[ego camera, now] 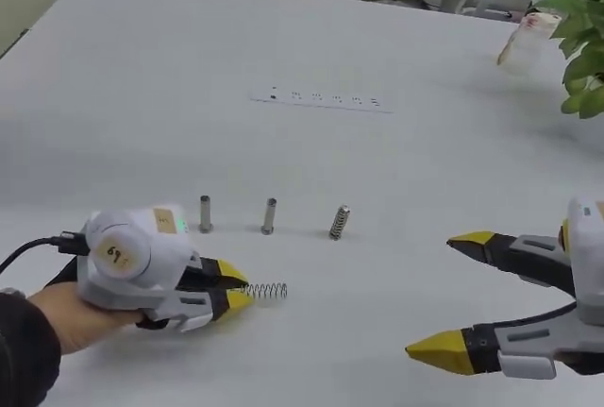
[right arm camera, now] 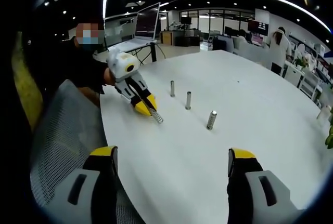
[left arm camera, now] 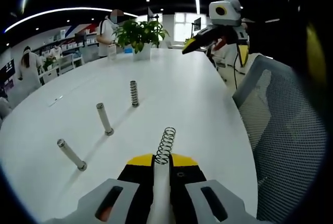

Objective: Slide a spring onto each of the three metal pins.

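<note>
Three metal pins stand in a row on the white table (ego camera: pixel 396 180). The left pin (ego camera: pixel 205 213) and the middle pin (ego camera: pixel 270 215) are bare. The right pin (ego camera: pixel 339 222) wears a spring and leans slightly. My left gripper (ego camera: pixel 238 286) is at the lower left, shut on one end of a loose spring (ego camera: pixel 267 291) that sticks out toward the right. In the left gripper view the spring (left arm camera: pixel 165 145) juts forward from the closed jaws. My right gripper (ego camera: pixel 451 296) hovers open at the lower right, holding nothing.
A white power strip (ego camera: pixel 321 99) lies further back on the table. A green plant (ego camera: pixel 585 43) and a pale cup (ego camera: pixel 526 39) stand at the far right. A mesh chair back (left arm camera: pixel 281 130) sits beside the table edge.
</note>
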`<state>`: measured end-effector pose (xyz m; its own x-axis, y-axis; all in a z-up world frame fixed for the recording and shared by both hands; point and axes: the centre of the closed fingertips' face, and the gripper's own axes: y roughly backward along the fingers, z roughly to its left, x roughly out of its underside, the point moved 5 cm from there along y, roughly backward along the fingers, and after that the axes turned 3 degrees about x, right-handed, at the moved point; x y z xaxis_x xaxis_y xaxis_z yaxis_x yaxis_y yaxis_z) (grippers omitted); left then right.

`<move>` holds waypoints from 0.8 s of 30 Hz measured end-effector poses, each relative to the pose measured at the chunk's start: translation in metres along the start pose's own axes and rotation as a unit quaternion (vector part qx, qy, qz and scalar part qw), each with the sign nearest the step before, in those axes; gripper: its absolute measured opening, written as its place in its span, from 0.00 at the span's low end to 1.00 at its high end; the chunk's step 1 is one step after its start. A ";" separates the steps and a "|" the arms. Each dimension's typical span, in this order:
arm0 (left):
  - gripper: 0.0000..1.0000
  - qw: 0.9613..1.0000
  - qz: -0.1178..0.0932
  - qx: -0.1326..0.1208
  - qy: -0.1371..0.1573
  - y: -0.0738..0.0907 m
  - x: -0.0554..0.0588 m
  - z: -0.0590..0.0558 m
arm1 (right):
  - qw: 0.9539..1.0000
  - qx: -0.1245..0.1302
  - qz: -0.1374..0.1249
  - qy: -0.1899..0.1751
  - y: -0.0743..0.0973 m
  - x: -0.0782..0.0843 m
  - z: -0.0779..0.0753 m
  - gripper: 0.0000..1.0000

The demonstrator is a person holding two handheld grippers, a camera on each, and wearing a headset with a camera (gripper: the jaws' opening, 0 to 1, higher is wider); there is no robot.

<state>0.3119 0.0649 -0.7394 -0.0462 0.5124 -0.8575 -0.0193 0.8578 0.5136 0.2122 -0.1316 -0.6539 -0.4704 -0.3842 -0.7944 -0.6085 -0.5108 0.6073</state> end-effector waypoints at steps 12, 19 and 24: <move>0.03 1.000 -0.028 -0.008 -0.007 0.020 -0.017 -0.018 | 0.999 -0.039 -0.001 0.030 -0.017 -0.020 0.011 0.78; 0.03 0.999 -0.039 -0.012 -0.012 0.028 -0.026 -0.026 | 0.996 -0.067 -0.009 0.054 -0.034 -0.037 0.016 0.72; 0.03 0.999 -0.047 -0.014 -0.016 0.031 -0.033 -0.032 | 0.993 -0.089 -0.004 0.073 -0.047 -0.044 0.025 0.67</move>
<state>0.2810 0.0737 -0.6945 -0.0116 0.4318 -0.9019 -0.0494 0.9006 0.4318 0.2454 -0.0715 -0.6469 -0.3602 -0.4795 -0.8002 -0.4830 -0.6380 0.5997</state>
